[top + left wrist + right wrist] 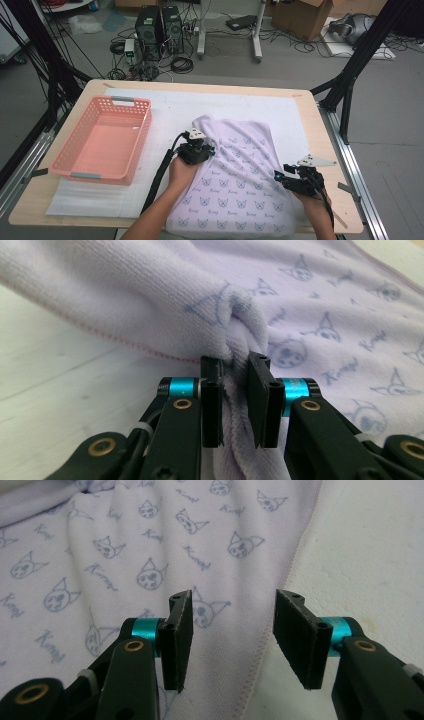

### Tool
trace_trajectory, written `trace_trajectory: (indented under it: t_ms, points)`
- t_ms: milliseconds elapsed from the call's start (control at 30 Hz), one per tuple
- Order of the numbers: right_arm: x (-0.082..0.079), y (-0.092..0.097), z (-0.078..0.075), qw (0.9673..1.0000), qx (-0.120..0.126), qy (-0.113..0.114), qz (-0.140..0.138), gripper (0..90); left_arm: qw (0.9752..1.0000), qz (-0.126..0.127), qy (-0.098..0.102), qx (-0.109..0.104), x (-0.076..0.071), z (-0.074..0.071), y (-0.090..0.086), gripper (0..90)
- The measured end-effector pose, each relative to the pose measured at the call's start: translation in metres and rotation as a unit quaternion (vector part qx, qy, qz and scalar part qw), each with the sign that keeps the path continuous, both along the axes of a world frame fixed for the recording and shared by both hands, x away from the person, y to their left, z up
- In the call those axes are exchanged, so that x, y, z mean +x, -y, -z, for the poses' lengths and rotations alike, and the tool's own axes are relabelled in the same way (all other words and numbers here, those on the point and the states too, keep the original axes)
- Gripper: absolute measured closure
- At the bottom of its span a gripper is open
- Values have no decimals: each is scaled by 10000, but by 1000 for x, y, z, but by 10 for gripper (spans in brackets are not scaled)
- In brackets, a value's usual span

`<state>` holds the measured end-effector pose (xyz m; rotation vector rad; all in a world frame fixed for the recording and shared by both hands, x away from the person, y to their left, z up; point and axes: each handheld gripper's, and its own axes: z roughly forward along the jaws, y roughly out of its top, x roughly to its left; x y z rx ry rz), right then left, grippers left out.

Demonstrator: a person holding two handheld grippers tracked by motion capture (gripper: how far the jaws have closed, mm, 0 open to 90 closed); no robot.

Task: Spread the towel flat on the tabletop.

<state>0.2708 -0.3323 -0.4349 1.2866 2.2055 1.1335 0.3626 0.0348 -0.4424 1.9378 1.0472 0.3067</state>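
On the white mat [165,112] covering the table, I see the lilac towel [240,175] spread right of the pink basket [102,140]. My left gripper [235,390] pinches a raised fold; my right gripper [230,630] hangs spread over the towel's hem.

A research lab is showing itself around a wooden table [330,200]: black frame struts [367,47] are rising at both sides, and two computer towers [160,30] are sitting on the grey floor amid tangled cables [180,64]. Cardboard boxes [305,17] are standing at the back, while a white foam mat [235,102] is covering the tabletop beside a pink basket [102,140].
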Motion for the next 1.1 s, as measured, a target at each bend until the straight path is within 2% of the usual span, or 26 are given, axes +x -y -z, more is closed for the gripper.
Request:
trace_trajectory:
  t_ms: [100, 167, 233, 300, 333, 367, 433, 600, 700, 767, 833, 900, 967, 1000, 1033, 1067, 1100]
  points:
    - [-1, 2, 0, 10000, 13, -7, 26, 497, 9994, -334, -15, -4, 4, -4, -19, 778]
    - [-1, 2, 0, 10000, 18, -14, 28, 497, 9978, -654, -25, 63, 7, -6, -35, 786]
    - [0, 1, 0, 10000, 21, -16, 18, 497, 9948, -996, -39, 216, 9, -6, -50, 793]
    - [0, 0, 0, 10000, 14, -21, 18, 497, 9906, -1340, -145, 245, 11, -5, -66, 779]
    - [1, -1, 0, 10000, 11, -36, 13, 497, 9887, -1479, -162, 203, 10, -4, -72, 750]
    - [2, -1, 0, 10000, -8, -9, 12, 497, 9883, -1502, -229, 126, 10, -4, -76, 665]
    - [3, -3, 1, 10000, -13, -21, 30, 496, 9887, -1473, -276, 18, 10, -3, -81, 582]
    - [18, -3, 2, 9996, -86, 9, 271, 490, 9936, -1101, -182, -167, 9, -1, -83, 537]
    - [34, -3, 4, 9989, -104, -11, 447, 491, 9960, -859, -228, -109, 10, 3, -78, 505]
    - [47, -4, 6, 9983, -195, -62, 555, 493, 9965, -788, -258, -55, 10, 6, -75, 495]
    - [61, -6, 8, 9977, -225, -111, 635, 495, 9971, -745, -147, 65, 10, 7, -72, 500]
    - [73, -10, 10, 9972, -287, -201, 662, 526, 9974, -688, -33, 213, 8, 8, -71, 552]
    - [81, -15, 12, 9968, -359, -158, 692, 582, 9968, -675, 131, 409, 5, 8, -70, 707]
    - [85, -17, 13, 9969, -384, -111, 683, 634, 9971, -649, 71, 383, 5, 8, -72, 759]
    - [87, -18, 13, 9972, -347, -128, 645, 740, 9975, -641, -32, 307, 5, 7, -73, 848]
    - [88, -18, 12, 9981, -268, -176, 528, 861, 9973, -631, -68, 360, 4, 6, -74, 857]
    - [88, -19, 11, 9977, -368, -163, 539, 871, 9972, -618, -113, 405, 3, 4, -75, 860]
